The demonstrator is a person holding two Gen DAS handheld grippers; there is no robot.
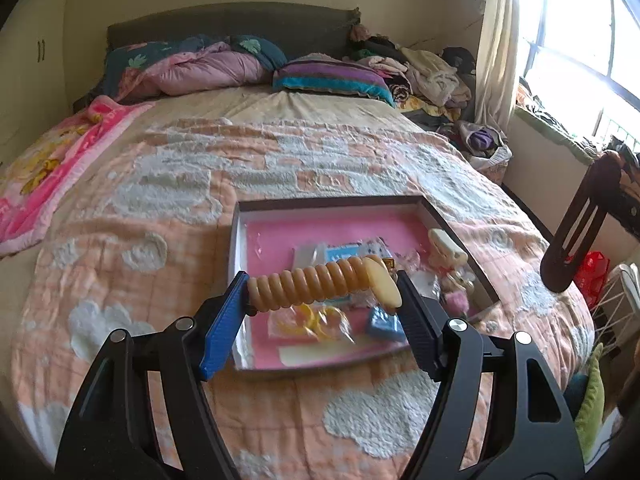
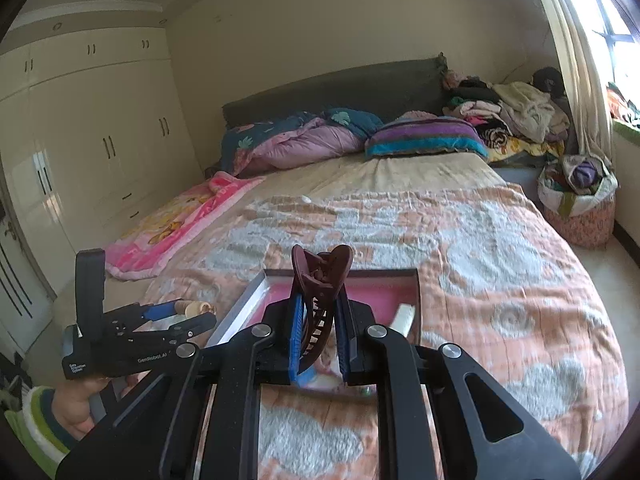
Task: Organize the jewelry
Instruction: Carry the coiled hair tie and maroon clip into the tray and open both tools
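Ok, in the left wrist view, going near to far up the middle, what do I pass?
Left gripper clamped on the tan spiral hair tie → open box with pink lining → peach cloud-patterned blanket → striped pillow → dark headboard.

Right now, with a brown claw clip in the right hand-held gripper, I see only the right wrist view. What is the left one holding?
Observer: The left hand-held gripper clamps a tan spiral coil end to end, above the tray.
Operator: What lies in the tray under it?
Observer: A bag of yellow rings and a small blue box, near the front edge.
Operator: Anything by the right wall?
Observer: A cream hair clip lies beside it.
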